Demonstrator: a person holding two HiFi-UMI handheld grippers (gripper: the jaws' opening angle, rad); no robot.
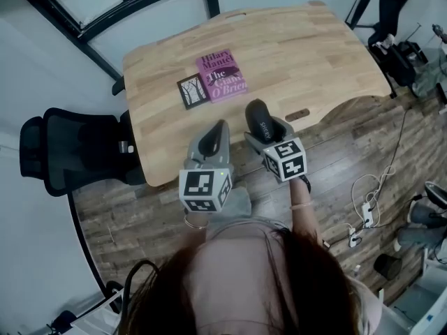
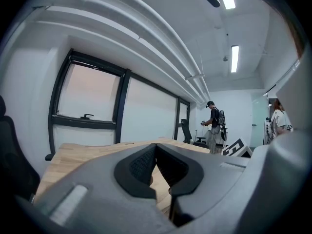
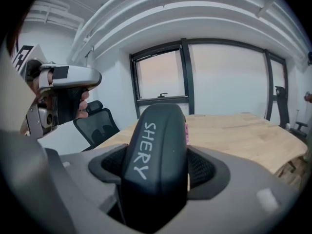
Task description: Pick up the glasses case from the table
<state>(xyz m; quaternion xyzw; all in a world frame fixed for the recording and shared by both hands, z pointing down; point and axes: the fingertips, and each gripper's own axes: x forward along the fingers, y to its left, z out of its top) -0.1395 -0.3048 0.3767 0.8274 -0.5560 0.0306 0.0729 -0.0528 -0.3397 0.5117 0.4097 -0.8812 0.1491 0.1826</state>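
You stand over a light wooden table (image 1: 300, 47) on a dark plank floor (image 1: 342, 152). A black office chair (image 1: 66, 149) sits near the table's left end. Black-framed windows (image 2: 87, 94) line the white wall (image 3: 114, 87), and strip lights (image 2: 234, 57) glow on the ceiling (image 2: 253, 28). White cables (image 1: 366, 213) trail over the floor on your right.

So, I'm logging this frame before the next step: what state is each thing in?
right gripper: shut on the glasses case.
glasses case: closed, held between its fingers.
left gripper: shut, empty.
book: closed, lying flat on the table.
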